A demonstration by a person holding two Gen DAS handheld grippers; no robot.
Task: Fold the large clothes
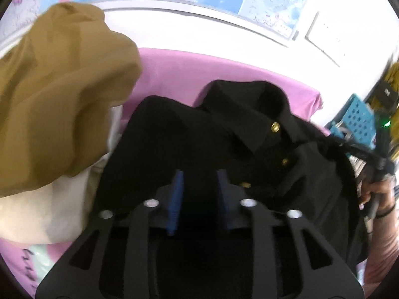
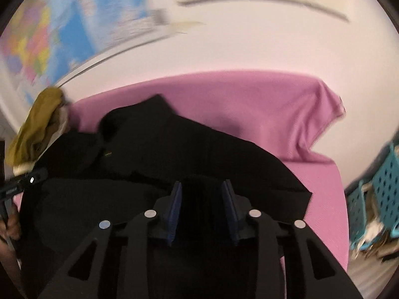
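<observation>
No writing can be read anywhere: the wall map (image 1: 271, 2) behind the worktop carries print, but it is too small and blurred to make out, and the garment shows no label.

Your black jacket (image 1: 224, 134) lies spread on the pink cloth (image 1: 179, 74) that covers the worktop. It is a dark, heavy piece with a turned-down collar at the far end and 3 small gold buttons (image 1: 275, 126) running in a line down its front. In the right wrist view the same jacket (image 2: 154, 154) fills the near part of the pink cloth (image 2: 249, 104), with a straight lower edge running off to the right and a folded flap peaking at the far side.

To the left of the jacket sits a bunched mustard-brown garment (image 1: 62, 92) on top of a pale cream one (image 1: 62, 209); both touch the jacket's left edge. A blue perforated basket (image 1: 359, 122) stands off the worktop to the right.

Your left gripper (image 1: 199, 199) hovers low over the middle of the jacket, its blue-padded fingers (image 1: 176, 201) parted about halfway, with only flat black fabric seen between them and no fold pinched. Your right gripper (image 2: 202, 209) is also parted, a little narrower, over the jacket's near edge; dark cloth shows in the gap, but the pads do not press on it. In the left view your right hand (image 1: 376, 194) is at the jacket's right side, on a gripper handle.
</observation>
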